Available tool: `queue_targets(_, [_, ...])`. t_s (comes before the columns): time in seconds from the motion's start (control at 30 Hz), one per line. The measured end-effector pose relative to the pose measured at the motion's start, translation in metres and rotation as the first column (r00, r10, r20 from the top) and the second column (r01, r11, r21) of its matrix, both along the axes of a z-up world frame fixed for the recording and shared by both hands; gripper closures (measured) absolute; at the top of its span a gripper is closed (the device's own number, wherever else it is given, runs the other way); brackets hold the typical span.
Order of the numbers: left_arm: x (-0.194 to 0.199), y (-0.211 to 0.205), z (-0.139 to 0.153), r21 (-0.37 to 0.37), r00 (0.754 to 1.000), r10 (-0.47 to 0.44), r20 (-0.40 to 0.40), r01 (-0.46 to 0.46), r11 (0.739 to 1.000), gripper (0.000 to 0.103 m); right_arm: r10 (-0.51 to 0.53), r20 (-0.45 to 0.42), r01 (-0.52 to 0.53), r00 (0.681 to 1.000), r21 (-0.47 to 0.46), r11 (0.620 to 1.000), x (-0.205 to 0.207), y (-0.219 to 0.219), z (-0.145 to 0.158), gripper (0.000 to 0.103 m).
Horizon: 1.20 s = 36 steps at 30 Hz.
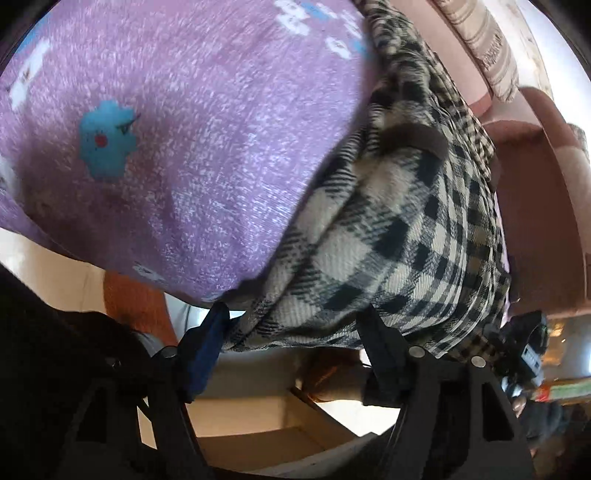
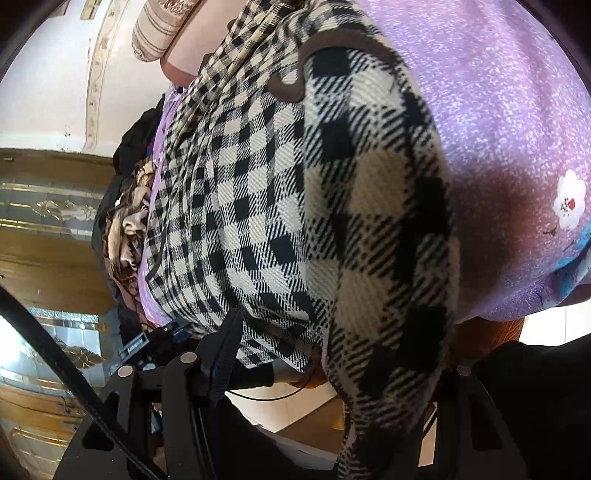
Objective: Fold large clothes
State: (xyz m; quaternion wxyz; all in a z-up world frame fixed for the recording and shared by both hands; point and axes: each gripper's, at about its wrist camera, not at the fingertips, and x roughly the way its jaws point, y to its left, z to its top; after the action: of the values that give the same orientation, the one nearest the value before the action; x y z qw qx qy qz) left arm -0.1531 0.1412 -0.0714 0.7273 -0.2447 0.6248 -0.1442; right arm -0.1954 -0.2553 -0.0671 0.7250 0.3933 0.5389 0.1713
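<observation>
A black-and-cream checked garment (image 1: 388,229) (image 2: 280,192) with a brown-trimmed collar lies on a purple bedcover (image 1: 184,147) (image 2: 498,110) printed with clouds. Its near hem hangs at the cover's front edge. In the left wrist view, my left gripper (image 1: 295,332) stands wide at that hem. The bunched edge lies between its fingers, and the pads do not visibly press on it. In the right wrist view, a thick fold of the garment drapes down through my right gripper (image 2: 340,339) and hides its right finger. Only the left finger (image 2: 223,343) shows, at the cloth's edge.
A striped pillow (image 1: 487,48) (image 2: 162,26) and a pink padded frame (image 1: 535,221) lie beyond the garment. A heap of dark and patterned clothes (image 2: 125,221) sits at its far side. Pale floor tiles (image 1: 258,413) show below the bed edge.
</observation>
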Motion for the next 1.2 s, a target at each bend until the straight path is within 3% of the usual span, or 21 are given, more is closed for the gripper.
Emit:
queue_targets(0.03, [0.0,-0.001,0.001,0.007,1.0,-0.005,0.005,0.005,1.0,0.035,0.003,0.001,-0.003,1.0,-0.003,1.0,0.0,0.0,0.0,0.041])
queue_targets(0.07, [-0.002,-0.004,0.005,0.014,0.999,-0.024,0.027,0.023,1.0,0.049,0.004,0.002,-0.004,1.0,-0.006,1.0,-0.001,0.0,0.0,0.041])
queue_targets(0.1, [-0.004,-0.008,0.01,0.017,0.998,-0.047,0.045,0.046,0.999,0.074,0.007,0.001,-0.007,1.0,-0.009,1.0,-0.001,0.001,0.0,0.041])
queue_targets(0.17, [-0.011,-0.019,0.019,0.072,0.993,-0.087,0.079,0.082,0.994,0.095,0.014,-0.002,-0.014,1.0,-0.021,1.0,-0.002,0.002,-0.001,0.043])
queue_targets(0.23, [-0.017,-0.024,0.027,0.096,0.99,-0.09,0.106,0.08,0.992,0.096,0.017,-0.002,-0.017,1.0,-0.071,0.997,-0.003,0.004,0.002,0.072])
queue_targets(0.33, [-0.029,-0.021,0.043,0.056,0.988,-0.074,0.135,0.067,0.996,0.097,0.015,0.02,-0.013,1.0,-0.079,0.997,-0.007,0.006,0.009,0.092])
queue_targets(0.5, [-0.045,-0.01,0.076,-0.014,0.977,-0.062,0.203,0.066,0.998,0.098,0.015,0.101,-0.014,0.995,-0.002,1.0,-0.019,-0.004,0.03,0.096])
queue_targets(0.77, [-0.012,-0.01,0.123,-0.13,0.96,-0.04,0.277,0.079,0.988,0.098,-0.014,0.194,-0.004,0.981,0.09,0.996,-0.001,-0.02,0.07,0.096])
queue_targets(0.87, [0.02,-0.019,0.139,-0.142,0.95,-0.042,0.309,0.09,0.986,0.098,-0.009,0.23,-0.002,0.973,0.048,0.999,0.025,-0.022,0.091,0.096])
queue_targets(1.0, [0.079,-0.03,0.163,-0.099,0.932,-0.027,0.361,0.067,0.993,0.098,-0.034,0.302,0.047,0.953,-0.036,0.998,0.077,-0.033,0.128,0.096])
queue_targets(1.2, [0.213,-0.036,0.165,-0.054,0.915,0.114,0.388,-0.1,0.993,0.097,-0.125,0.354,0.177,0.927,-0.119,0.977,0.169,-0.061,0.153,0.096])
